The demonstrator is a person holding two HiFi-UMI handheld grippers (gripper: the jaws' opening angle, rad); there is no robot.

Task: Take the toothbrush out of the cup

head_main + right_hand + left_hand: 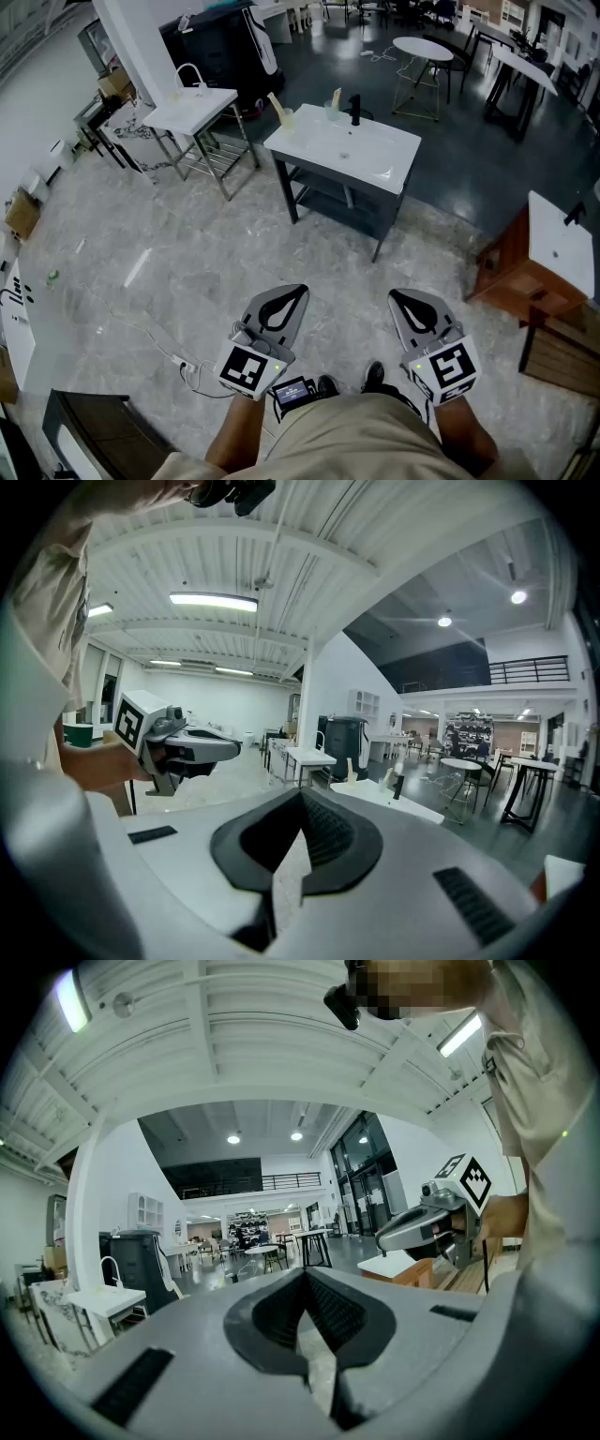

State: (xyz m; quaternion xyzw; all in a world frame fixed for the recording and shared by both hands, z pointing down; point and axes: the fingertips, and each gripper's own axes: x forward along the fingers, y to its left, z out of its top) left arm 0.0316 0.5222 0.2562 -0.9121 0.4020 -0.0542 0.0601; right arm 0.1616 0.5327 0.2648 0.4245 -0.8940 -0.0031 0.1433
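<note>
A white washbasin stand (375,173) is several steps ahead on the marble floor. By its black tap (354,110), a clear cup (332,113) holds a pale upright toothbrush (337,97). A second cup (287,119) with a pale tilted stick stands at the basin's left rear corner. Both cups also show small in the right gripper view, the first cup (387,780) and the second cup (351,772). My left gripper (296,291) (305,1274) and right gripper (397,296) (302,794) are held side by side in front of the person's waist. Both are shut and empty, far from the cups.
Another white basin stand (192,108) with a curved tap is at the back left. A wooden cabinet (511,272) with a white top is at the right. A round table (424,49) and chairs stand behind. A power strip and cable (183,366) lie on the floor near the left gripper.
</note>
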